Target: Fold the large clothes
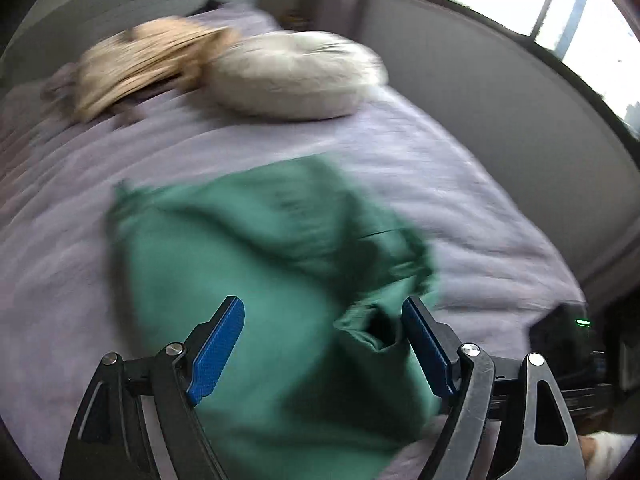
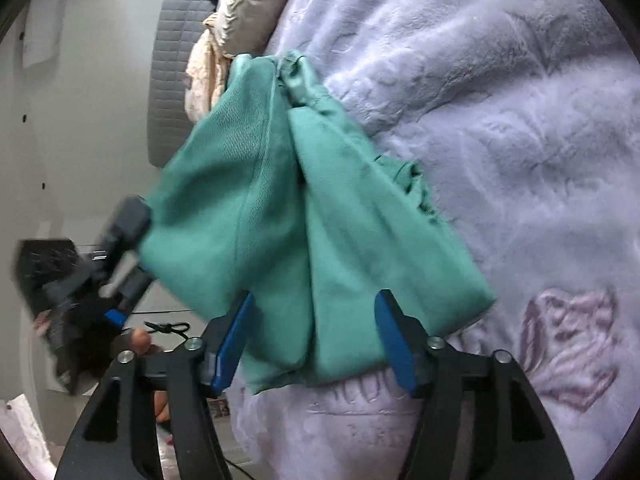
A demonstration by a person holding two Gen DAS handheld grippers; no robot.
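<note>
While green garment [image 2: 320, 208] overhangs bed edge [image 2: 256, 412] | blanket [image 2: 520, 120] beyond bare

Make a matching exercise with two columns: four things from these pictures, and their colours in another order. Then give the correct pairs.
Things:
1. garment
2. bed cover
3. pillow
4. pads of the right gripper

Colours:
A. blue
B. cream
C. green
D. pale lilac

Pairs: 1-C, 2-D, 3-B, 4-A
</note>
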